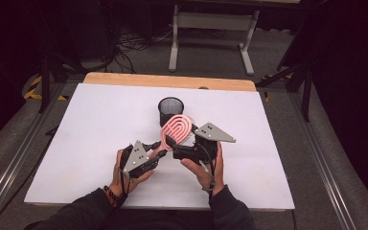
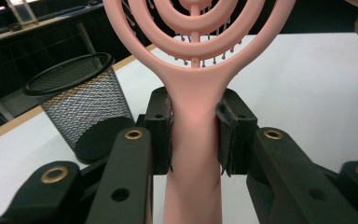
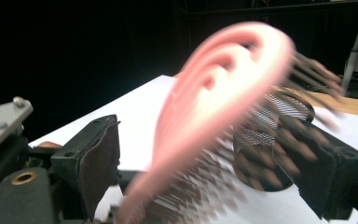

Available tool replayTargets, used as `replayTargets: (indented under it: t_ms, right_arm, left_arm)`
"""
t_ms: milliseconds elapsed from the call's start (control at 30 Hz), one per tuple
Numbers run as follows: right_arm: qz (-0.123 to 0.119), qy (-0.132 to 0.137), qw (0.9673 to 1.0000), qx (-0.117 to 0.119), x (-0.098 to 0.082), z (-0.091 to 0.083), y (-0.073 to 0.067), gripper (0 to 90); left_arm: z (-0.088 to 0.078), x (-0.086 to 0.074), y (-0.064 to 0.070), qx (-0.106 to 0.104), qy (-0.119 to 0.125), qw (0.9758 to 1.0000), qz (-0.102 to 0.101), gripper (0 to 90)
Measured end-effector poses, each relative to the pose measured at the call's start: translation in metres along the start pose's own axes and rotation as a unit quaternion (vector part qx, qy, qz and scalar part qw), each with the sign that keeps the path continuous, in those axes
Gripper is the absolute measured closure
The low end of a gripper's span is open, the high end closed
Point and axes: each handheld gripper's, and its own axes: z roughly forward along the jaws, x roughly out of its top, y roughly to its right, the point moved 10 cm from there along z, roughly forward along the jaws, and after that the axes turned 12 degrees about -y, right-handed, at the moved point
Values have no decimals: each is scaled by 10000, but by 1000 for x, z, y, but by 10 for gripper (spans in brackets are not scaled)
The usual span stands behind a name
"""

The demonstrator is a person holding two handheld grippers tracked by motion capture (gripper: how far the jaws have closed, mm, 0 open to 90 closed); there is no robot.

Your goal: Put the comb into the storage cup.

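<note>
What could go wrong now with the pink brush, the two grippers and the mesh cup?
1. The left gripper clamps only the narrow handle of the pink hairbrush, so the brush may twist.
2. The right gripper stands open around the brush head; its bristles could catch on a pad.
3. The black mesh cup stands close behind and looks light; a bump might tip it.

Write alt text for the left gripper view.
The left gripper clamps the handle of a pink brush, whose ringed head rises out of the top of the frame. A black mesh cup stands on the white table to its left.
</note>
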Motion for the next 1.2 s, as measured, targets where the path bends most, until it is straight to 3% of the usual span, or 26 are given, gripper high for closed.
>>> replayTargets:
  t_ms: [100,233,367,567,667,833,1000,1200]
  right_arm:
    - [37,4,10000,86,-1,0,-3,169]
    - [63,49,10000,26,-1,-1,-3,210]
    - [281,91,9996,-8,-1,-4,0,349]
    - [488,138,9986,120,-2,-6,3,538]
    - [539,171,9982,204,-2,-8,3,563]
    - [381,205,9982,416,1,-13,-10,608]
    - [120,244,9988,400,2,-17,-22,617]
    - [-56,263,9991,343,3,-19,-23,624]
  left_arm:
    - [3,0,6,-39,-25,10000,82,696]
    - [5,0,9,-50,-43,9999,116,695]
    - [6,-1,10,-11,-80,9999,132,695]
    - [10,-2,14,101,-175,9996,215,693]
    - [12,-2,16,129,-209,9994,232,692]
    - [14,-4,14,166,-294,9990,294,687]
    - [14,-3,13,188,-256,9991,288,675]
    - [13,-1,15,127,-181,9992,341,583]
